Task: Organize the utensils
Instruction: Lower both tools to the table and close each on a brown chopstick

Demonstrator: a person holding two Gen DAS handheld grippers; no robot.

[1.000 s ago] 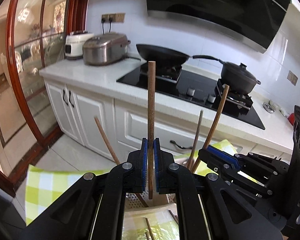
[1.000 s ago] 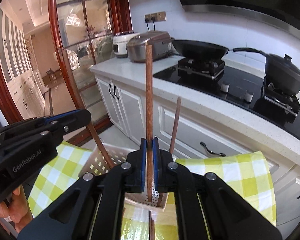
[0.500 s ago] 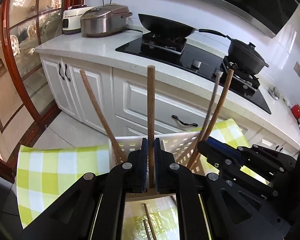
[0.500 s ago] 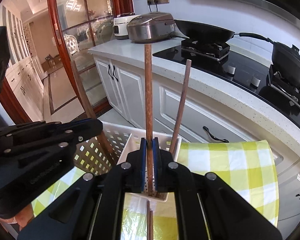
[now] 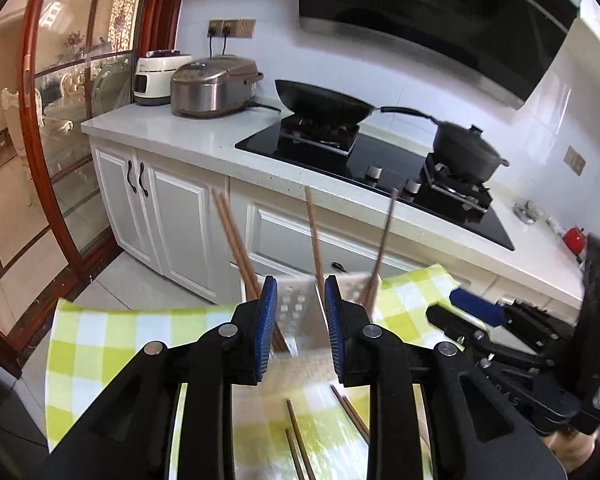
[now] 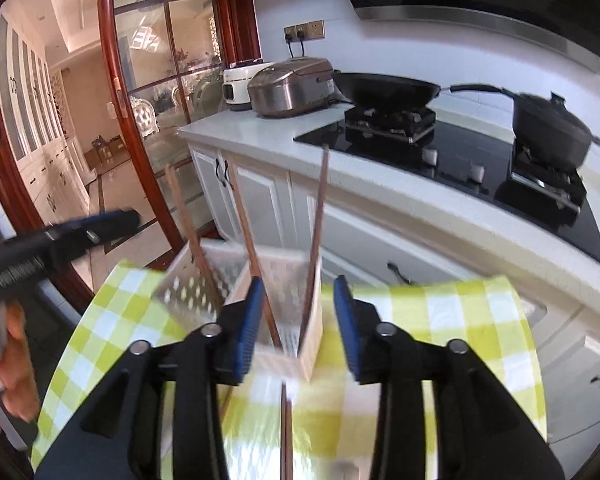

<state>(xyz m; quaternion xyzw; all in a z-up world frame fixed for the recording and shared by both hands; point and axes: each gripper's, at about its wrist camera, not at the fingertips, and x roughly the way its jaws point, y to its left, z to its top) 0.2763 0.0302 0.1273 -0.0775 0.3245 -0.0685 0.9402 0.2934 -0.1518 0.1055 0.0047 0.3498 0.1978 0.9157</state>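
Note:
A white perforated utensil basket (image 5: pixel 296 304) (image 6: pixel 284 276) stands on a yellow-green checked cloth (image 5: pixel 100 344) (image 6: pixel 440 320). Several brown chopsticks (image 5: pixel 314 232) (image 6: pixel 318 220) lean upright in it. More chopsticks (image 5: pixel 296 440) (image 6: pixel 286 432) lie flat on the cloth in front of it. My left gripper (image 5: pixel 300 300) is open and empty just in front of the basket; it also shows at the left of the right wrist view (image 6: pixel 60 236). My right gripper (image 6: pixel 300 300) is open and empty in front of the basket's right compartment; it also shows at the right of the left wrist view (image 5: pixel 476 316).
Behind the table is a white counter (image 5: pixel 188 136) with a rice cooker (image 5: pixel 214 88), a black hob with a wok (image 5: pixel 324 100) and a lidded pot (image 5: pixel 466 152). White cabinets stand below. A red-framed glass door (image 5: pixel 28 120) is at the left.
Both grippers opened and let go of their chopsticks, which now lean in the basket. Both grippers pulled back and up from the basket.

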